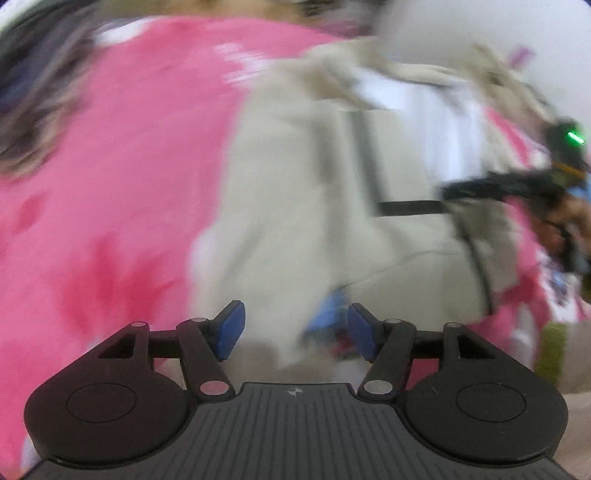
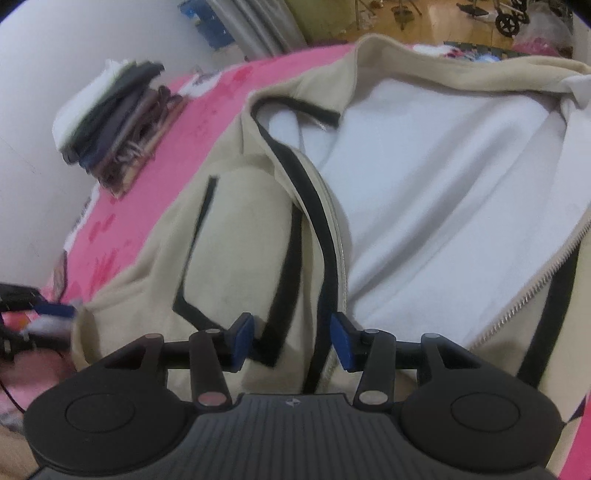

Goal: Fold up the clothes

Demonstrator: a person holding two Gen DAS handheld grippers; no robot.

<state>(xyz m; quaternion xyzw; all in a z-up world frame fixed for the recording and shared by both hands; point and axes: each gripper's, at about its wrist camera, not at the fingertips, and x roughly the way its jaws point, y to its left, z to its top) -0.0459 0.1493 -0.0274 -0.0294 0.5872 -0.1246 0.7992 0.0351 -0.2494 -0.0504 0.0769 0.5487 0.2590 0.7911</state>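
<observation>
A beige zip jacket (image 2: 236,229) with black trim lies opened on a pink bedsheet (image 2: 192,122), its white fleece lining (image 2: 436,177) facing up. My right gripper (image 2: 291,341) stands open just above the jacket's front panel. The black-edged zipper strip (image 2: 328,258) runs down between its blue pads (image 2: 242,341), which do not press on it. The left wrist view is motion-blurred. There my left gripper (image 1: 295,332) is open over the jacket (image 1: 295,206) near its edge, with nothing gripped. One blue pad of the left gripper (image 2: 55,310) shows at the left edge of the right wrist view.
A stack of folded dark and white clothes (image 2: 114,122) sits on the bed by the white wall (image 2: 44,74). Pink sheet (image 1: 122,177) spreads left of the jacket. A wooden floor with wheeled equipment (image 2: 509,14) lies beyond the bed.
</observation>
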